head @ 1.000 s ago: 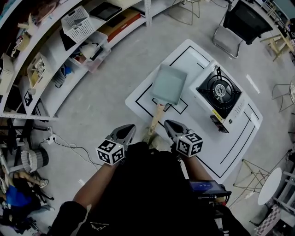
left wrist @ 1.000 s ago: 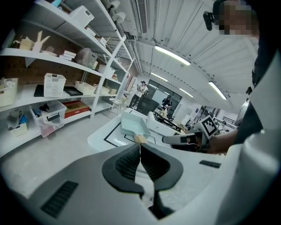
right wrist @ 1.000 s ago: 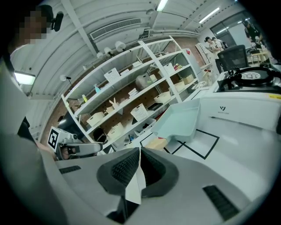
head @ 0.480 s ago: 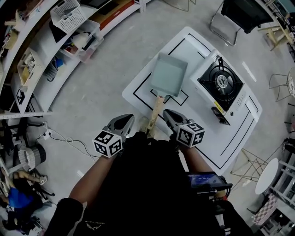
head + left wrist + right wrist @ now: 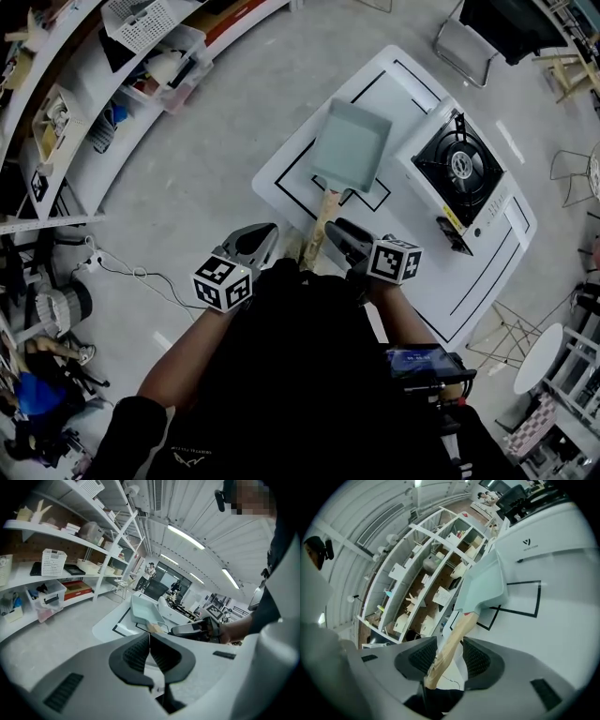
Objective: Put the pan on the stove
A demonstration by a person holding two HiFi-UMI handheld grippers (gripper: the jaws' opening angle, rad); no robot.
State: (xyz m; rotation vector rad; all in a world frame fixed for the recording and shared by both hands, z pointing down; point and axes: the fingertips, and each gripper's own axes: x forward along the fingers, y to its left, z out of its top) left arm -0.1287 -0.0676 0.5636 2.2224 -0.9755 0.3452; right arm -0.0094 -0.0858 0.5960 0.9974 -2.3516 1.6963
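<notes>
Pan handle point(image 5: 455, 629) betw. opening jaws of R gripper point(image 5: 450, 648)

The pan point(image 5: 349, 145) has a smooth, matt coating of pale grey-green, and its handle point(image 5: 321, 225) is bare light wood. The stove point(image 5: 489, 202) has a glossy white casing around a black metal grate point(image 5: 457, 168). The table point(image 5: 272, 184) is smooth white with a slight shine. The floor point(image 5: 206, 159) looks like matt grey concrete.
</notes>
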